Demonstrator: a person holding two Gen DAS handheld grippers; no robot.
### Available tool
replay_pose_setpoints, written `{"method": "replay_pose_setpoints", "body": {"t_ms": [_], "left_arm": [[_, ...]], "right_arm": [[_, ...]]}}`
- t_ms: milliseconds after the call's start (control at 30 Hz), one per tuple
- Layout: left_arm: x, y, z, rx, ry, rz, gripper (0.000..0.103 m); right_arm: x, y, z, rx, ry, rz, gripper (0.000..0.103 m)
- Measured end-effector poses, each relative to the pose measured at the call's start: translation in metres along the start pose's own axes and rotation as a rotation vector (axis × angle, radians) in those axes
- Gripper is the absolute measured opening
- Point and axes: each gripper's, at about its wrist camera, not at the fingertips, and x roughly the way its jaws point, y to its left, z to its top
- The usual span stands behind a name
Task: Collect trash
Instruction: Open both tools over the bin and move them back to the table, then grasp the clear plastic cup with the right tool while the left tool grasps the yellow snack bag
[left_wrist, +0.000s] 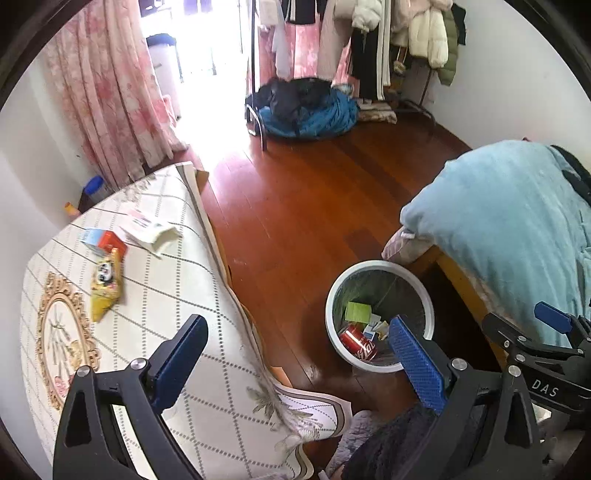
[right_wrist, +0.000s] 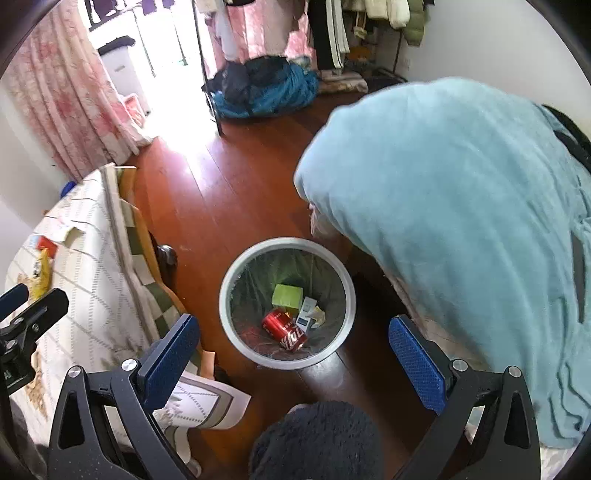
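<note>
1. Both claws, the left gripper (left_wrist: 295, 350) and the right gripper (right_wrist: 295, 350), stood spread and empty.
2. One red can (right_wrist: 284, 329) lay in the wastebasket (right_wrist: 225, 295) below the right gripper.
3. Only the left view showed clearly one yellow wrapper (left_wrist: 106, 284) and one red carton (left_wrist: 103, 240) beyond its left finger.

Round white plastic trash bin (right_wrist: 226, 280) with dark liner stands upright on wooden floor. Inside: red soda can (right_wrist: 284, 329) on its side, green carton (right_wrist: 287, 295), small white-blue boxes (right_wrist: 306, 314). On patterned table: yellow snack wrapper (left_wrist: 105, 288), red-blue carton (left_wrist: 103, 240), crumpled white paper (left_wrist: 155, 230).
</note>
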Motion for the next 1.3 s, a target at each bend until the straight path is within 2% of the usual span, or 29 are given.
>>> {"method": "replay_pose_setpoints", "body": {"t_ms": [233, 367, 567, 700, 733, 833, 933, 1033, 1200, 1300], "left_arm": [[-0.051, 0.011, -0.009, -0.033, -0.064, 0.028, 0.100], [-0.065, 0.030, -0.018, -0.091, -0.068, 0.058, 0.100], [-0.071, 0.101, -0.057, -0.239, -0.067, 0.221, 0.100], [-0.049, 0.163, -0.101, -0.345, 0.029, 0.358, 0.100], [-0.041, 0.180, -0.115, -0.373, 0.057, 0.403, 0.100], [-0.017, 0.216, -0.149, -0.427, 0.141, 0.476, 0.100], [0.004, 0.240, -0.176, -0.483, 0.212, 0.487, 0.100], [0.020, 0.254, -0.192, -0.507, 0.256, 0.496, 0.100], [0.031, 0.263, -0.205, -0.512, 0.287, 0.485, 0.100], [0.033, 0.266, -0.210, -0.509, 0.297, 0.478, 0.100]], "right_arm": [[-0.058, 0.008, -0.011, -0.013, -0.071, 0.018, 0.103], [-0.083, 0.014, -0.014, -0.013, -0.096, 0.050, 0.103], [-0.094, 0.052, -0.020, -0.051, -0.081, 0.169, 0.103], [-0.071, 0.103, -0.031, -0.125, -0.014, 0.259, 0.103], [-0.060, 0.118, -0.035, -0.146, 0.014, 0.292, 0.103], [-0.027, 0.167, -0.050, -0.203, 0.112, 0.381, 0.103], [0.009, 0.217, -0.069, -0.262, 0.197, 0.448, 0.103], [0.039, 0.258, -0.083, -0.313, 0.239, 0.458, 0.101], [0.070, 0.313, -0.102, -0.404, 0.246, 0.454, 0.096], [0.080, 0.330, -0.106, -0.437, 0.251, 0.465, 0.088]]}}
